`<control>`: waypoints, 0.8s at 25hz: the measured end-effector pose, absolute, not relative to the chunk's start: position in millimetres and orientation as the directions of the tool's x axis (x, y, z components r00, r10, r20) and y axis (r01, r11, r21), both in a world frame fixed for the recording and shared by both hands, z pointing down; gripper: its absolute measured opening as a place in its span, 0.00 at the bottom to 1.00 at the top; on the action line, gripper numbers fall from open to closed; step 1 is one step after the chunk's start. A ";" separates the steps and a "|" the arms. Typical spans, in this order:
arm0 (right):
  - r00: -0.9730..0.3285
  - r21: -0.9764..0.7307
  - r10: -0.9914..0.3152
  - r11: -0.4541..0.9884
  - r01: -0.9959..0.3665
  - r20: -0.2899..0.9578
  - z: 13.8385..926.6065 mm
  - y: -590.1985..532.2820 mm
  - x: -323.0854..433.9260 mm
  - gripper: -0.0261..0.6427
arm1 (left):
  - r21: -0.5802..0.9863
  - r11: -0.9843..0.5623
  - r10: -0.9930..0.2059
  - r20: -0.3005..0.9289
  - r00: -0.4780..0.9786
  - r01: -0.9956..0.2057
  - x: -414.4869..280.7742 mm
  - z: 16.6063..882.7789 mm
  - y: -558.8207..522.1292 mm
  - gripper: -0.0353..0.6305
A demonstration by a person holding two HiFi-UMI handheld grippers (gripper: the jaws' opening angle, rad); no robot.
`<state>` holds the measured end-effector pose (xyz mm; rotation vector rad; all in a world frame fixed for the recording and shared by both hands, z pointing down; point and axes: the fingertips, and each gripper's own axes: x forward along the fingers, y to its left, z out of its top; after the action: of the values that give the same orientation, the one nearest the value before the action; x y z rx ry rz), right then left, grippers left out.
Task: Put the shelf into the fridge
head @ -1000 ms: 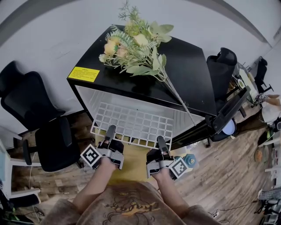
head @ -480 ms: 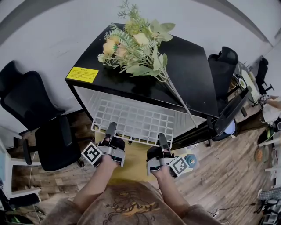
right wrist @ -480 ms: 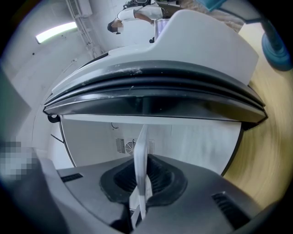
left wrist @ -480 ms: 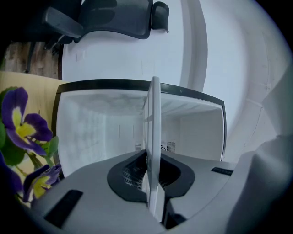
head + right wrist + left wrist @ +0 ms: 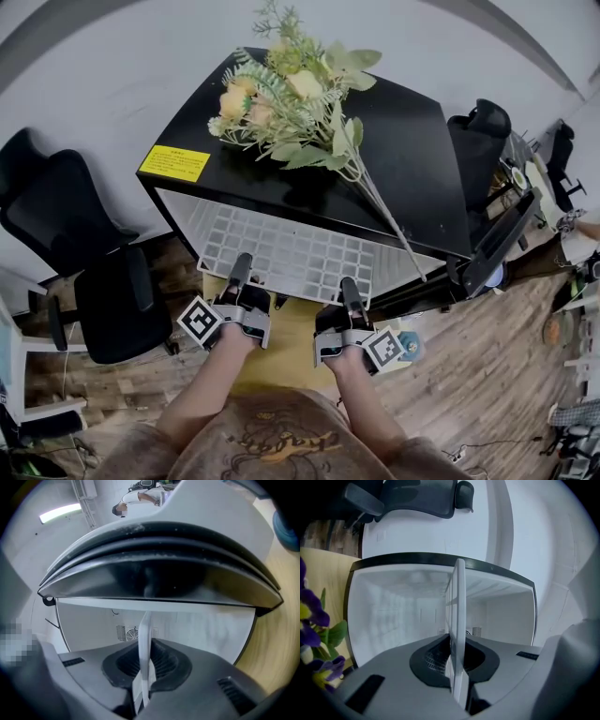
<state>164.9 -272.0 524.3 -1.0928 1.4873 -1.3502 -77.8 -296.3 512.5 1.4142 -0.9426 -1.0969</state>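
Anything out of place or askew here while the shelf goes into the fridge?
A bouquet lies flat on top of the fridge, and its stems seem to overhang the front edge at the right. The shelf, clamped by the left gripper and the right gripper, looks level and is not yet fully in.

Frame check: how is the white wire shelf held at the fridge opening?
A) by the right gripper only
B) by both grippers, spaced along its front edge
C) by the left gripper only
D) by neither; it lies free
B: the left gripper and the right gripper each have their jaws closed on the front edge of the shelf, as each gripper view shows.
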 end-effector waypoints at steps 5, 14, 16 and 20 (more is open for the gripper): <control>-0.263 -0.996 -0.965 0.040 -0.073 -0.020 523.8 -278.0 166.2 0.08 | 0.993 -0.120 -0.957 -0.121 0.265 0.021 -76.5 512.8 -302.4 0.12; -0.262 -0.995 -0.965 0.046 -0.091 -0.021 523.1 -280.1 165.8 0.08 | 0.992 -0.123 -0.957 -0.127 0.262 0.034 -76.4 512.6 -304.2 0.12; -0.264 -0.995 -0.964 0.044 -0.093 -0.018 523.4 -280.1 166.0 0.08 | 0.992 -0.122 -0.957 -0.129 0.261 0.043 -76.2 512.1 -304.0 0.12; -0.273 -0.995 -0.962 0.054 -0.084 -0.029 524.7 -280.0 166.6 0.09 | 0.991 -0.116 -0.957 -0.130 0.261 0.069 -77.3 513.1 -303.4 0.12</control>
<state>166.6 -280.0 524.7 -1.1020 1.4993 -1.3320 -77.3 -303.4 513.1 1.3745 -0.9093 -1.1205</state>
